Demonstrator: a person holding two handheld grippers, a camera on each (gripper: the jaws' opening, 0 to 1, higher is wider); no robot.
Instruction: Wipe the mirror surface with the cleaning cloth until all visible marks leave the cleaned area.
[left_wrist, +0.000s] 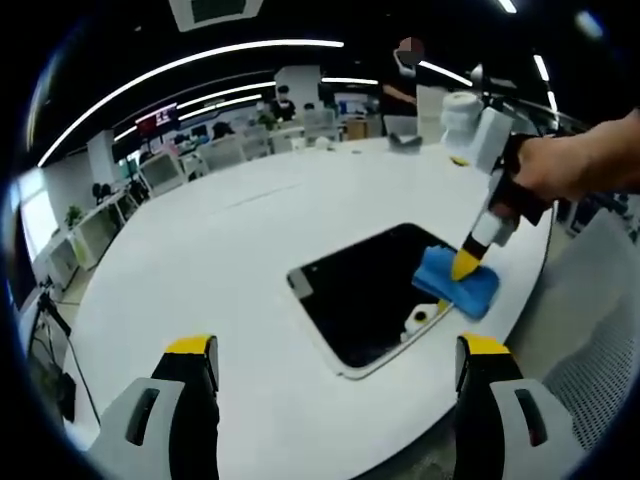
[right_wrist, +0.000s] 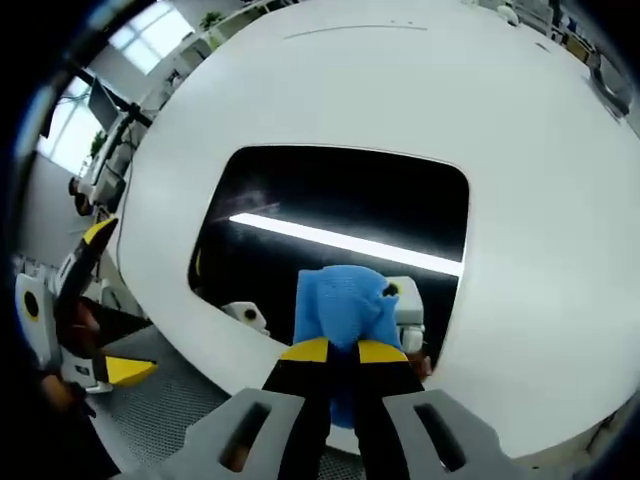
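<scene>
A dark rectangular mirror (left_wrist: 360, 295) lies flat on the white round table (left_wrist: 230, 250), close to the near edge. On the mirror's right corner rests a blue cleaning cloth (left_wrist: 462, 285), pressed down by my right gripper (left_wrist: 466, 266), which a hand (left_wrist: 570, 165) holds. In the right gripper view the right gripper (right_wrist: 346, 352) is shut on the blue cloth (right_wrist: 338, 305), over the near edge of the mirror (right_wrist: 330, 195), which reflects a ceiling light strip. My left gripper (left_wrist: 337, 350) hangs open in front of the mirror, holding nothing; the left gripper (right_wrist: 90, 300) also appears at the left.
A white roll-like object (left_wrist: 462, 112) and small items stand at the table's far side. A mesh chair (left_wrist: 600, 350) sits beside the near right edge. Desks, chairs and people fill the office behind. Grey floor (right_wrist: 170, 400) lies below the table edge.
</scene>
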